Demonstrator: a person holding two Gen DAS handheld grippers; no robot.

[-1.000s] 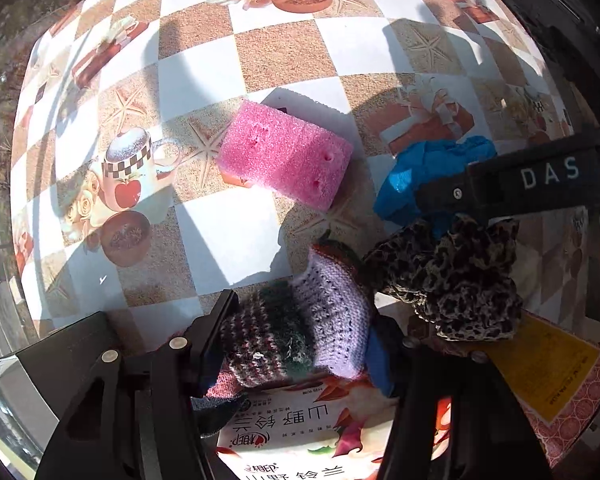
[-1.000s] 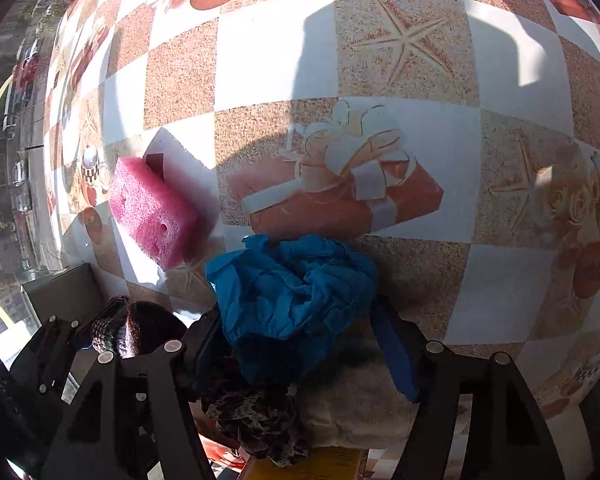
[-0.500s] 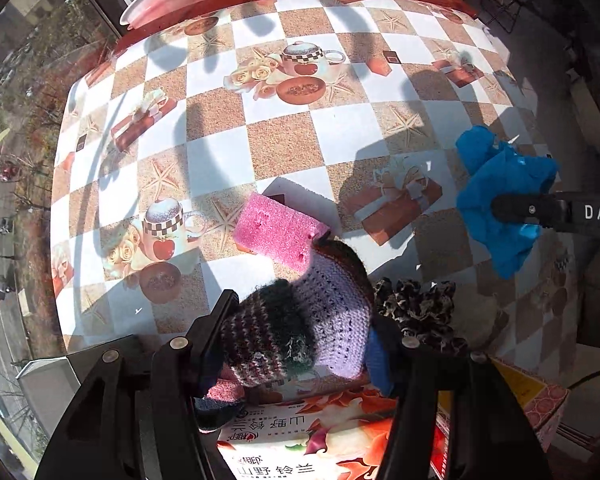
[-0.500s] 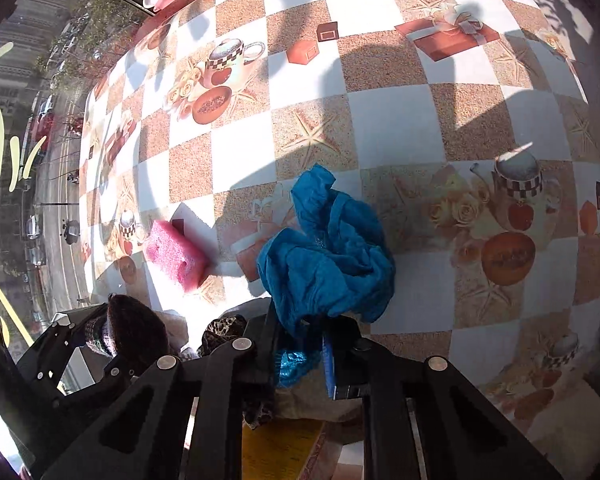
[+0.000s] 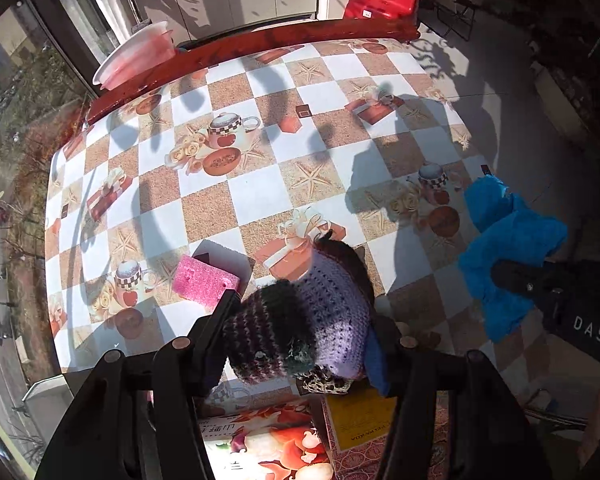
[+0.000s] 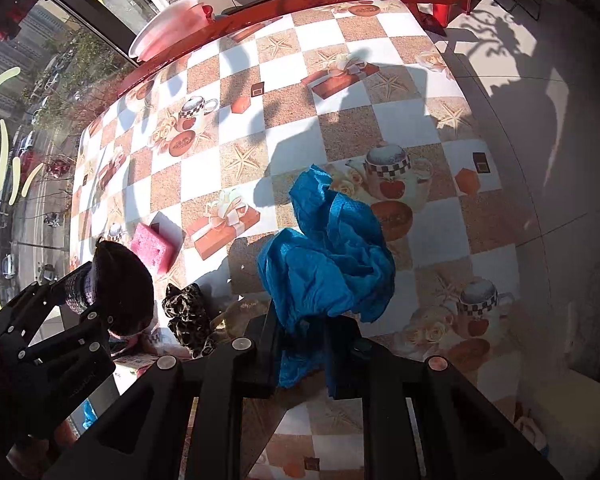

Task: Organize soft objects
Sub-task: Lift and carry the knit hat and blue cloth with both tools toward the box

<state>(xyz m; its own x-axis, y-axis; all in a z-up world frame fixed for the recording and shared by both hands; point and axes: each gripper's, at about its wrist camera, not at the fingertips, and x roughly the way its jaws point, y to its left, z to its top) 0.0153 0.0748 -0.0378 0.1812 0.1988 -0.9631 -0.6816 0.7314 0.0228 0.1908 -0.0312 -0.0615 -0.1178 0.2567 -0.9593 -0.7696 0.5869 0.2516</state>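
Left of the scene: a pink foam block [image 5: 205, 286] lies flat on the table [image 5: 256, 184], rectangular, porous, with small holes in its face. It sits untouched, just beyond the left claw.

Left claw [image 5: 308, 332]: closed on a knitted hat [image 5: 300, 320], held clear above the table. The knit is chunky and ribbed, banded in dark maroon, green and pale lilac; it bulges between the fingers, so the grip is on bulk, not on an edge.

Centre: a leopard-print fabric piece [image 6: 188, 320], crumpled and ruffled, rests at the near table edge beside a printed carton [image 5: 268, 444] and a yellow-labelled box [image 5: 356, 416]. Whether these boxes are the intended destination cannot be told.

Right claw [image 6: 304, 348]: closed on a blue cloth [image 6: 324, 256], thin, crinkled, hanging in loose folds; both its upper and lower ends drape free of the fingers.

Judgement: the step in hand appears to be carrying both lifted items to a collection point. To do it well:
- keep both claws fully clamped; soft goods slip under slack pressure;
- keep the cloth's trailing folds clear of the table so they do not drag the foam or the leopard-print piece;
- lower each item fully into place before releasing.

The table covering is a glossy checked oilcloth, smooth and low in friction.
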